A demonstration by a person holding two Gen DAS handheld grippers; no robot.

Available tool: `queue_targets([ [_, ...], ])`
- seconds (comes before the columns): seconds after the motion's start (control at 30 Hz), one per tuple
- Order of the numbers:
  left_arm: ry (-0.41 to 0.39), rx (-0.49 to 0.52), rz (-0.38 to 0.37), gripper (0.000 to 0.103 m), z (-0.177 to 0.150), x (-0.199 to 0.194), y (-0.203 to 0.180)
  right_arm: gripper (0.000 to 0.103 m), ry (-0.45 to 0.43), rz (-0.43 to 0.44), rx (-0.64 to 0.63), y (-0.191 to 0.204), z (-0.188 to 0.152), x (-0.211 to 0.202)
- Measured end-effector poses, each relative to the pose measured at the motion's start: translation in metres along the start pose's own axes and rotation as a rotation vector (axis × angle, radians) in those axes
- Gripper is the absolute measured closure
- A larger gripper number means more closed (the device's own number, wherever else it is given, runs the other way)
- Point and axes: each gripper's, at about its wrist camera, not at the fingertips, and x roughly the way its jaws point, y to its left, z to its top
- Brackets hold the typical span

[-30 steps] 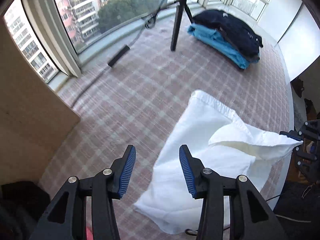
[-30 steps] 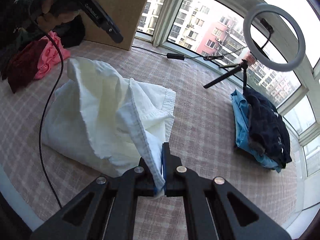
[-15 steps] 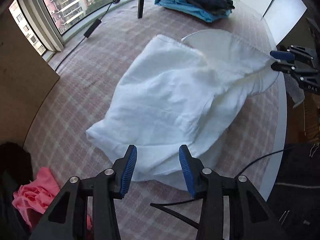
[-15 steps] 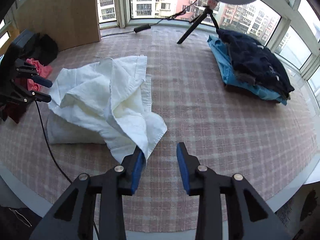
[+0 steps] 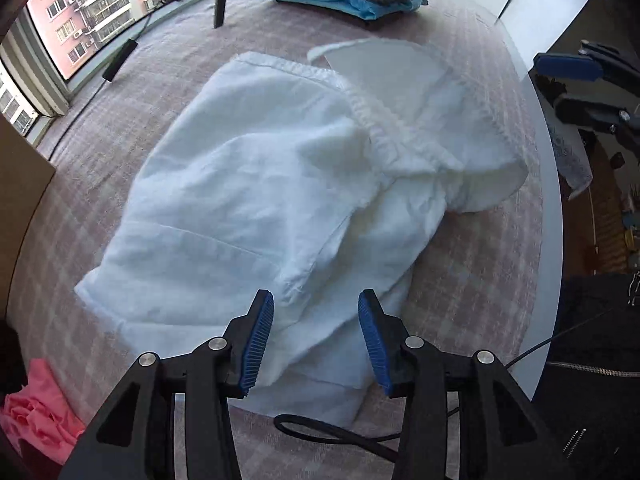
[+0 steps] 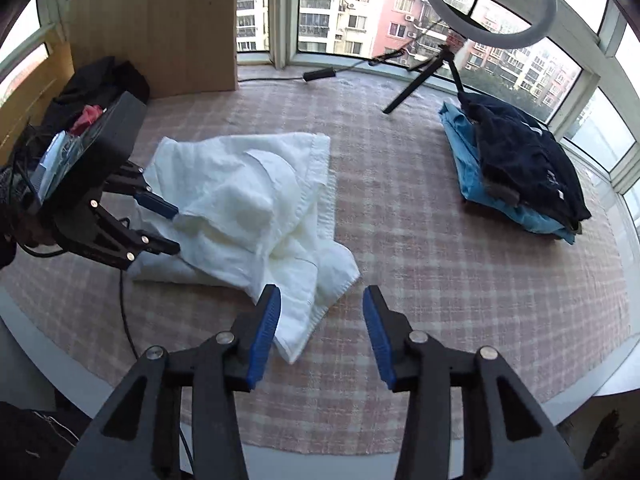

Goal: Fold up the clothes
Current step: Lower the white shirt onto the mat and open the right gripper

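Bay windows (image 6: 344, 8) w/ apt blocks outside, plaid-covered table (image 6: 460, 280), ring light (image 6: 494, 4).

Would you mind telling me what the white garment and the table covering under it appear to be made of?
The white garment looks like a soft woven fabric, perhaps cotton or linen: matte, crumpled, with stitched hems and a gathered band. The table covering looks like a woven checked cloth, pink and pale, matte with a coarse texture; the fibre cannot be told.
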Motion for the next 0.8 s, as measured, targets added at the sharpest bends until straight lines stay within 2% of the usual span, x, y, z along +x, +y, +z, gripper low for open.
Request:
queue_targets([
  [0.07,-0.020,-0.032,0.023,0.060,0.000,-0.010,0.010,0.058,-0.020,0.023,-0.033,0.015,0.014,0.011],
  [0.1,-0.018,-0.048,0.021,0.060,0.000,-0.009,0.015,0.058,-0.017,0.006,-0.057,0.022,0.020,0.020],
  [0.2,0.015,-0.064,0.037,0.060,-0.003,0.002,0.023,0.059,0.045,-0.105,-0.109,0.030,0.030,0.056],
  [0.27,0.061,-0.068,0.036,0.060,-0.007,0.021,0.024,0.059,0.114,-0.072,-0.087,0.019,0.030,0.074],
  [0.37,0.067,-0.046,0.050,0.059,-0.011,0.030,0.020,0.102,0.182,0.161,0.070,-0.017,0.026,0.082],
  [0.4,0.063,-0.045,0.050,0.059,-0.012,0.030,0.019,0.102,0.197,0.228,0.117,-0.030,0.025,0.081],
  [0.5,0.070,-0.041,0.033,0.059,-0.016,0.026,0.017,0.101,0.209,0.078,0.173,-0.070,0.018,0.083],
  [0.57,0.061,-0.032,0.045,0.059,-0.016,0.016,0.012,0.099,0.263,0.080,0.207,-0.081,0.014,0.086],
  [0.6,0.042,-0.027,0.043,0.059,-0.016,0.008,0.009,0.093,0.290,0.083,0.224,-0.086,0.012,0.087],
  [0.63,0.024,-0.016,0.036,0.059,-0.015,0.000,0.005,0.090,0.284,0.043,0.185,-0.083,0.014,0.082],
  [0.67,0.005,-0.005,0.029,0.059,-0.014,-0.009,0.001,0.088,0.247,0.010,0.159,-0.080,0.016,0.072],
  [0.77,-0.071,0.006,0.020,0.058,-0.007,-0.029,-0.004,0.086,0.119,0.031,0.132,-0.068,0.030,0.047],
  [0.8,-0.085,-0.024,0.003,0.056,-0.003,-0.027,0.003,0.086,0.077,0.039,0.123,-0.065,0.035,0.038],
])
